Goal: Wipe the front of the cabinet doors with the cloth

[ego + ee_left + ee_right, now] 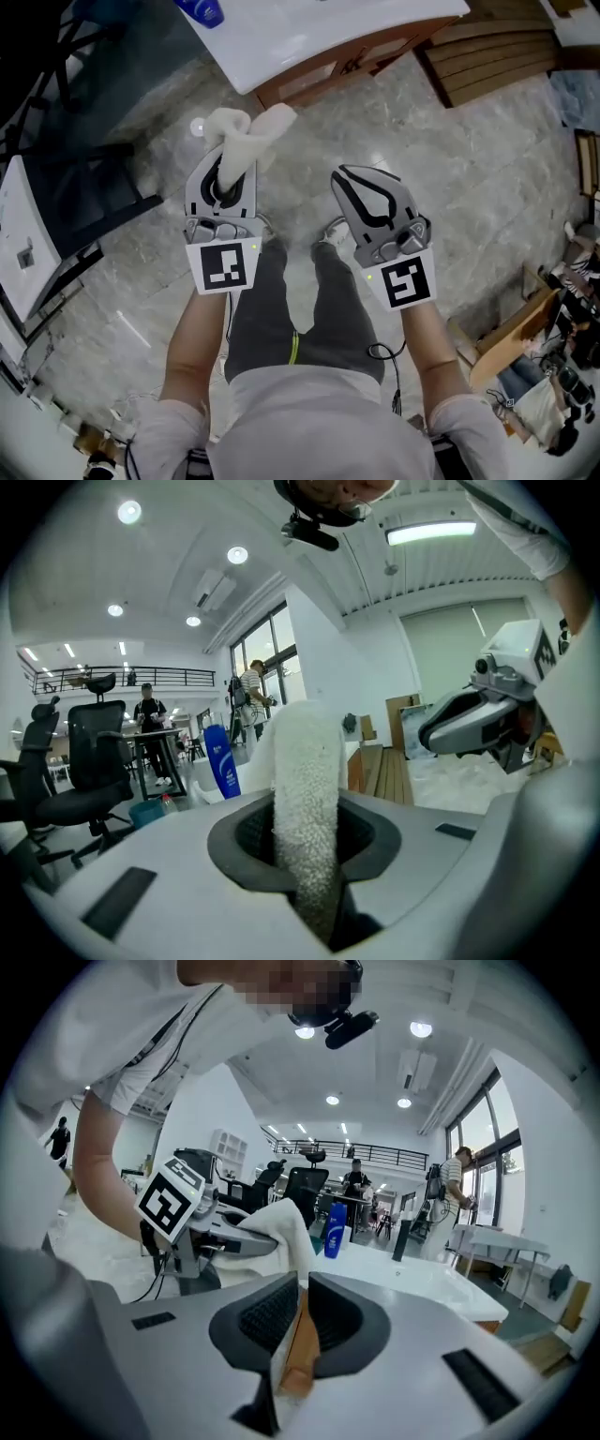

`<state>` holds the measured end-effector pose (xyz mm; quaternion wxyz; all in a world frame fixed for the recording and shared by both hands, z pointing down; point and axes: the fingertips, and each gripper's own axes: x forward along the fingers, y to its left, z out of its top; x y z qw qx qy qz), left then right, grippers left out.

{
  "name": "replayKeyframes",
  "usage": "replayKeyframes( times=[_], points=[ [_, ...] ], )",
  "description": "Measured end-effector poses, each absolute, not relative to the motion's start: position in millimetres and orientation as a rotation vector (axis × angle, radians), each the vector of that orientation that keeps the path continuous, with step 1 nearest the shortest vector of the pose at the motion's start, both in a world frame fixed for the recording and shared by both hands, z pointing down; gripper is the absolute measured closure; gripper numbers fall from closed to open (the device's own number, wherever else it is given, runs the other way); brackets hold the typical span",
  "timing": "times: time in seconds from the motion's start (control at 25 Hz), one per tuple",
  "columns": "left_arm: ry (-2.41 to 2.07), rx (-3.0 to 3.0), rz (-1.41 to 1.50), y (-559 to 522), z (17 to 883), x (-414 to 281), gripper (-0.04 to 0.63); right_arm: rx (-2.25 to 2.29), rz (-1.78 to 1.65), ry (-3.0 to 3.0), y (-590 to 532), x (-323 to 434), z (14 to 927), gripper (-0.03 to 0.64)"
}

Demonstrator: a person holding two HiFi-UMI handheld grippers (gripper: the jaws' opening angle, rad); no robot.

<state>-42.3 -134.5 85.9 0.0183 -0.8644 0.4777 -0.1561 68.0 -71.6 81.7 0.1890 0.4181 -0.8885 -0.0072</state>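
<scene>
While the cloth (246,131) is clamped in the left tool (228,159) and juts past its tips, the right tool (345,178) is held beside it, jaws together and empty. The cabinet (342,67) is seen ahead of both tools, apart from the cloth.

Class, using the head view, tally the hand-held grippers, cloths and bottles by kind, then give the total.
Hand-held grippers: 2, the left hand-held gripper and the right hand-held gripper
Cloth: 1
Blue bottle: 1
Total: 4
</scene>
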Motion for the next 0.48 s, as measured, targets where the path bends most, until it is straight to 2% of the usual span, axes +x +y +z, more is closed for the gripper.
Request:
replayKeyframes(
  times=[0.48],
  points=[
    [1.500, -2.605, -0.484, -183, 273, -25, 0.505, 1.147, -0.033, -2.570, -110, 60, 298, 0.558]
  ],
)
